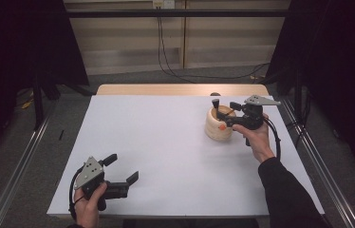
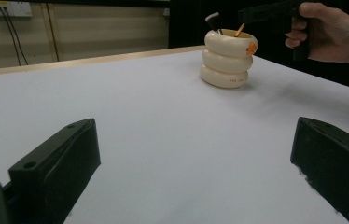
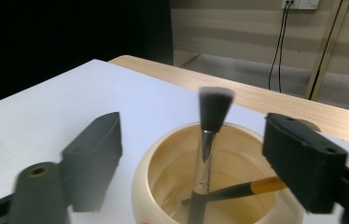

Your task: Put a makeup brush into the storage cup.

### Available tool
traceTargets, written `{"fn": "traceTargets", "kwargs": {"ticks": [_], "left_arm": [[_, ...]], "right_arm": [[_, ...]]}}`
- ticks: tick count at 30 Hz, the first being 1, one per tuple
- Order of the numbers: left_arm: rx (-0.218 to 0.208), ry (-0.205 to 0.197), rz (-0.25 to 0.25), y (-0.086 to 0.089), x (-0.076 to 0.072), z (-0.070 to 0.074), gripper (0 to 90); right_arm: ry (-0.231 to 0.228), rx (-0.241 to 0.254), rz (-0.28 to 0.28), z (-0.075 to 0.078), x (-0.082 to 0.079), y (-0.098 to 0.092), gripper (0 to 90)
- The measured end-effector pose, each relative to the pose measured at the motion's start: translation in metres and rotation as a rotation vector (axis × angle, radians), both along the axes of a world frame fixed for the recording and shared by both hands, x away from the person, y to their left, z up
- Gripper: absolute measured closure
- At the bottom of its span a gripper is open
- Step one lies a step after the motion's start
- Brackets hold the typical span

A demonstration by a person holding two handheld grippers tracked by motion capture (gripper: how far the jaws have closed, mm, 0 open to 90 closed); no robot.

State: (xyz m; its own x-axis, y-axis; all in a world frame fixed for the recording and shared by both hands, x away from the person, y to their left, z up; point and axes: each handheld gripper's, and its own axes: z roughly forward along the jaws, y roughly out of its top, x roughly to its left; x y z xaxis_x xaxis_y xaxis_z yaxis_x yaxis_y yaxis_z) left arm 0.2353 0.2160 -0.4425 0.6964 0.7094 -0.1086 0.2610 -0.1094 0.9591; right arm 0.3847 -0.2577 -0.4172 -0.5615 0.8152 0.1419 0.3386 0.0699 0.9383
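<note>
A cream holder [image 1: 219, 127] made of three stacked rings stands at the far right of the white table [image 1: 166, 142]. A brush with black bristles [image 3: 214, 107] stands upright in it, and an orange-handled brush [image 3: 256, 186] leans inside. My right gripper [image 1: 224, 108] hovers over the holder's mouth, open, its jaws on either side of the upright brush without touching it. In the left gripper view the holder [image 2: 228, 60] stands far off. My left gripper [image 1: 123, 167] is open near the front left edge, with nothing between its jaws.
A wooden strip [image 1: 180, 89] runs along the table's far edge. Metal rails [image 1: 19, 161] flank both sides, and black curtains hang left and right. Cables [image 1: 166, 52] trail down the back wall to the floor.
</note>
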Motion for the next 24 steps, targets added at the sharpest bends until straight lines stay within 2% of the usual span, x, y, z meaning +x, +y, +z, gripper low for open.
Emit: {"fn": "traceTargets", "kwargs": {"ticks": [3, 7, 14, 17, 19, 20, 21, 22, 23, 24], "left_arm": [[0.000, 0.002, 0.001, 0.000, 0.001, 0.000, 1.2], [-0.010, 0.009, 0.005, -0.001, 0.002, 0.000, 1.2], [-0.010, 0.009, 0.017, 0.002, 0.001, -0.001, 1.2], [-0.031, 0.018, 0.018, 0.003, 0.001, -0.001, 1.2], [-0.016, 0.016, 0.021, 0.004, 0.000, -0.001, 1.3], [-0.033, 0.021, 0.019, 0.003, 0.001, -0.001, 1.3], [-0.029, 0.021, 0.021, 0.003, 0.001, -0.001, 1.2], [-0.005, 0.013, 0.023, 0.003, 0.000, -0.001, 1.2], [-0.002, 0.011, 0.020, 0.002, -0.001, -0.001, 1.5], [-0.005, 0.008, 0.017, 0.003, -0.002, 0.000, 1.3]], "right_arm": [[-0.005, -0.004, -0.008, 0.000, 0.000, 0.001, 7.6], [-0.012, 0.010, -0.012, 0.003, -0.002, -0.001, 0.1], [-0.009, 0.028, -0.026, 0.005, -0.007, -0.004, 0.6], [-0.020, 0.006, -0.030, 0.007, -0.009, -0.003, 0.9], [-0.036, -0.008, -0.053, 0.008, -0.013, -0.002, 1.1], [-0.042, -0.024, -0.058, 0.008, -0.015, -0.001, 1.0], [-0.044, -0.033, -0.060, 0.008, -0.017, -0.001, 0.9], [-0.047, -0.024, -0.066, 0.008, -0.018, -0.001, 1.0], [-0.048, -0.013, -0.066, 0.008, -0.020, -0.001, 1.1], [-0.058, -0.027, -0.070, 0.008, -0.022, -0.001, 1.0]]}}
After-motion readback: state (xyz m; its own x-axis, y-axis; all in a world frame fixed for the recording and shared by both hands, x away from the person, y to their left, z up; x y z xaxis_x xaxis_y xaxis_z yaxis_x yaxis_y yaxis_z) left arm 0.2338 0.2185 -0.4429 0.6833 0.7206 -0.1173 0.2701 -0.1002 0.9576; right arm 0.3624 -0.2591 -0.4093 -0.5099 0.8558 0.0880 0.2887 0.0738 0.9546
